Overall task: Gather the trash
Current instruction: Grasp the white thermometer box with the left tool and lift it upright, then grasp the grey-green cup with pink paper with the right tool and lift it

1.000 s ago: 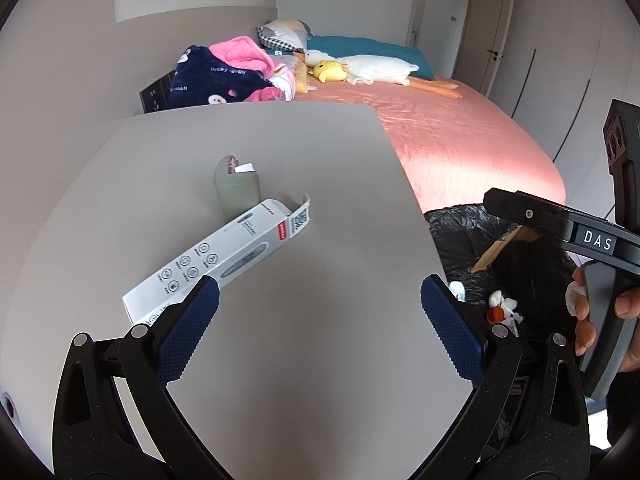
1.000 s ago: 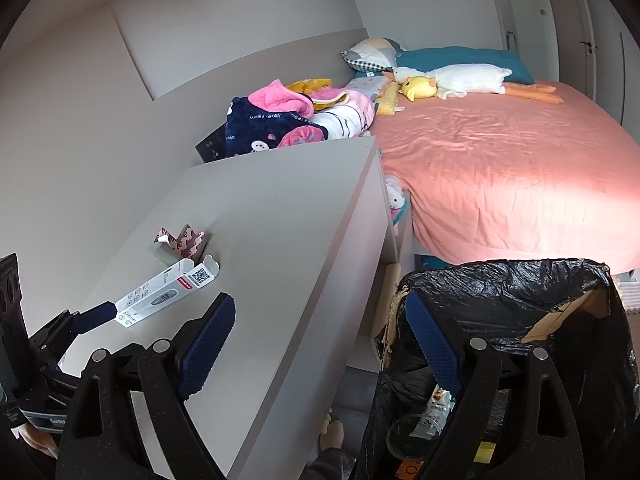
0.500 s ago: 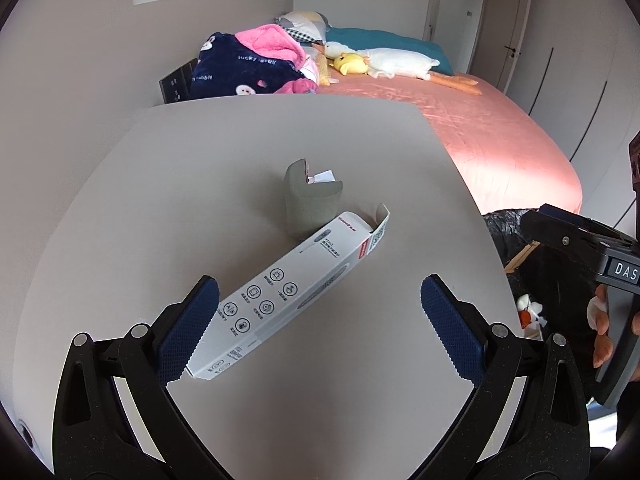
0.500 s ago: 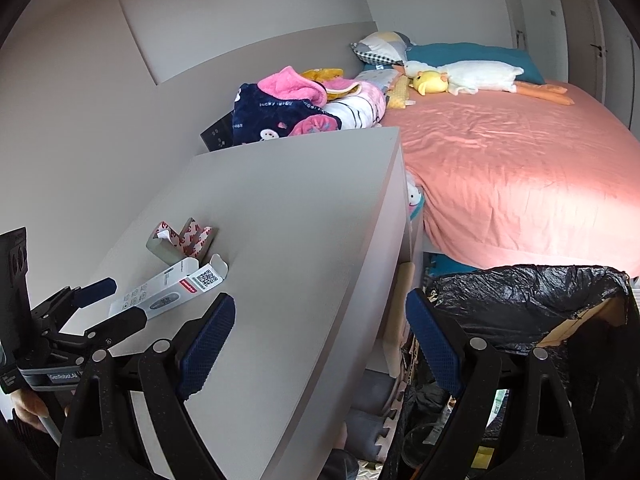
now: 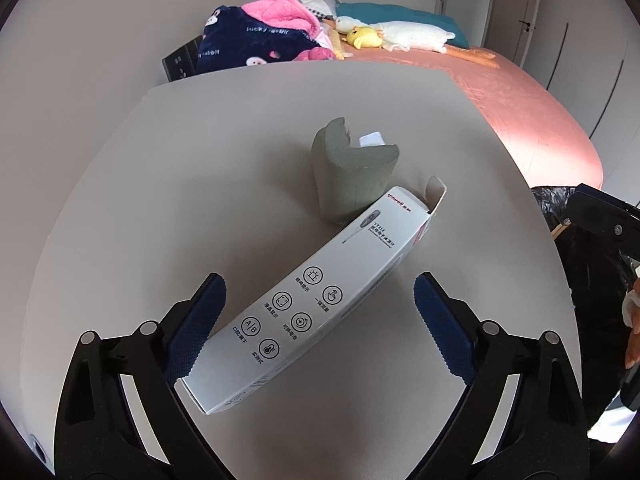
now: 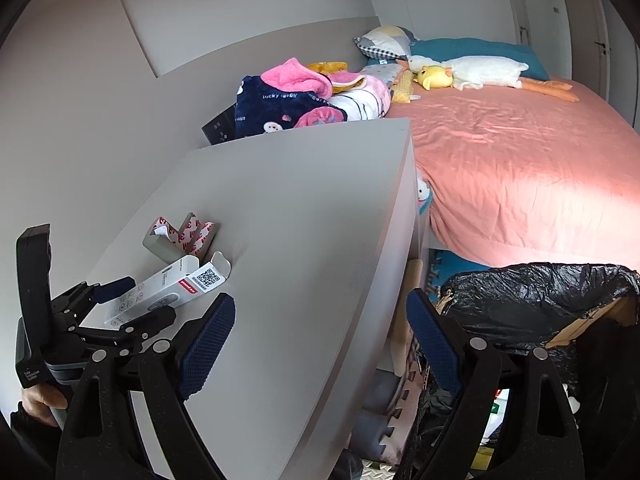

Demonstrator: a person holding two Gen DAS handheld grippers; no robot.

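white box (image 5: 316, 300) | between closing left tongs (image 5: 320, 316) | pads not pressing

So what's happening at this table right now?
A person is clearing trash with a pair of tongs in each hand. The left tongs are closing around a long white carton on the grey table, not yet gripping it. The right tongs are open and empty, beside the black-lined bin.

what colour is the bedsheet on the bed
Salmon pink bedsheet, plain with no pattern; it shows best in the right wrist view.
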